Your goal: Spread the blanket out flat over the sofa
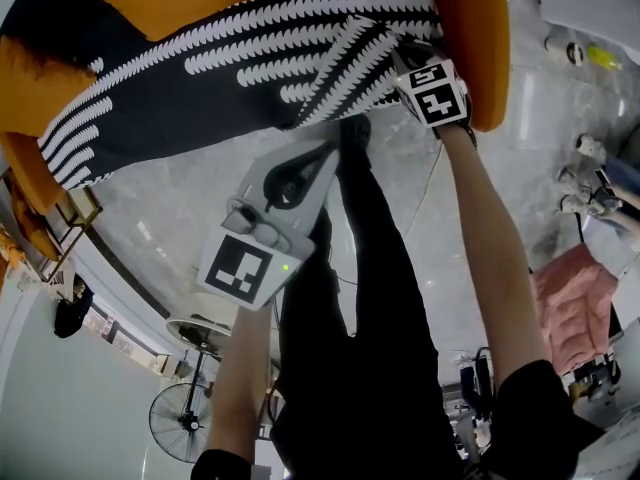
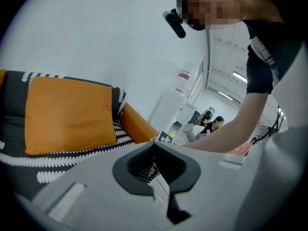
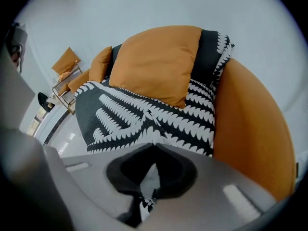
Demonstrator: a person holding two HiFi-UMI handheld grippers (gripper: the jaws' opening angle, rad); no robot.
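Observation:
A black blanket (image 1: pixel 230 58) with white leaf stripes lies over the seat of the orange sofa (image 1: pixel 480 38), its front edge hanging toward the floor. The right gripper view shows the blanket (image 3: pixel 144 114) running up under an orange cushion (image 3: pixel 159 61). My right gripper (image 1: pixel 408 60) is at the blanket's front right corner beside the sofa arm (image 3: pixel 250 129). It (image 3: pixel 153 150) is shut, with a fold of patterned cloth pinched between the pads. My left gripper (image 1: pixel 335 148) hangs over the floor just in front of the blanket's edge. It (image 2: pixel 154 148) is shut, and only a sliver of pattern shows in the slit.
My legs in black trousers (image 1: pixel 370 298) stand on the pale marble floor before the sofa. A side chair with orange cushions (image 1: pixel 40 208) is at the left, a standing fan (image 1: pixel 185 418) behind me, a pink seat (image 1: pixel 575 303) at the right, and bottles (image 1: pixel 575 53) on the floor.

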